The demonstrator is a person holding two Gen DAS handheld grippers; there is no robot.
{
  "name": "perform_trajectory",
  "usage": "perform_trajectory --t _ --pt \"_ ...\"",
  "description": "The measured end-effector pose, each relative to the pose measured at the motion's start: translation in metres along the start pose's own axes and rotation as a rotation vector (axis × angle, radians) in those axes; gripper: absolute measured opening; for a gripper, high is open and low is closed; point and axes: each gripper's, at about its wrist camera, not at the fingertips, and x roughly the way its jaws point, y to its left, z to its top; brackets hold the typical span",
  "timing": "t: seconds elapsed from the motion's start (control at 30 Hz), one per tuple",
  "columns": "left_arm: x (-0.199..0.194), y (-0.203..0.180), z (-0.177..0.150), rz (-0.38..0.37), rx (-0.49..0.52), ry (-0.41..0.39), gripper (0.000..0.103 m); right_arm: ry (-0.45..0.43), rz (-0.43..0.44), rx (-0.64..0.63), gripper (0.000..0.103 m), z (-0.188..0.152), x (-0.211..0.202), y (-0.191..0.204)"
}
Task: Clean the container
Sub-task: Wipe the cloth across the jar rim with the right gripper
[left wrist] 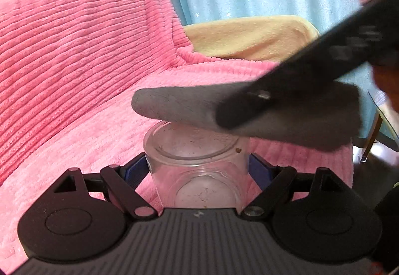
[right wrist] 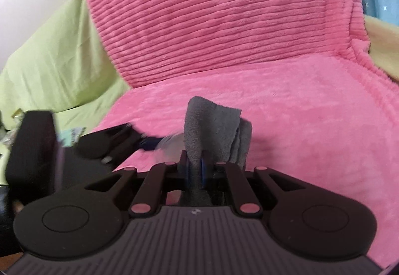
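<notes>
Light: soft, even and fairly bright; you get no hard glare.
Shadow: faint, under the grey cloth (left wrist: 249,115) on the pink blanket (left wrist: 74,50).
Blur, left view: your right claw (left wrist: 286,90) smears across the upper right.
Blur, right view: your left claw (right wrist: 149,142) streaks at near left.
Sharpness: blanket ribs read clearly mid-frame.
Edges: fisheye bends lines; corners go dark.
</notes>
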Motion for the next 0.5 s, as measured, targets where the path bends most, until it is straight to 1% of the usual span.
perform_trajectory --t 0.13,0.23,0.3,0.37,0.43,0.5 --pt "0.000 -0.001 0.000 0.005 0.004 0.003 0.086 -0.006 0.053 0.025 0.007 0.001 0.004 0.008" --pt "0.004 -0.001 0.003 0.015 0.017 0.007 0.086 -0.013 0.094 0.028 0.007 0.008 0.021 0.011" --pt "0.004 0.001 0.004 0.014 0.008 0.009 0.086 -0.016 0.108 0.020 0.007 0.012 0.031 0.012" --pt "0.005 0.003 0.004 0.008 -0.007 0.011 0.085 -0.020 0.096 -0.006 0.006 0.019 0.040 0.012" --pt "0.006 0.005 0.004 0.004 -0.015 0.012 0.085 -0.031 0.058 -0.043 0.006 0.023 0.045 0.010" --pt "0.004 0.005 0.003 0.000 -0.025 0.011 0.085 -0.036 0.012 -0.050 0.006 0.025 0.045 0.004"
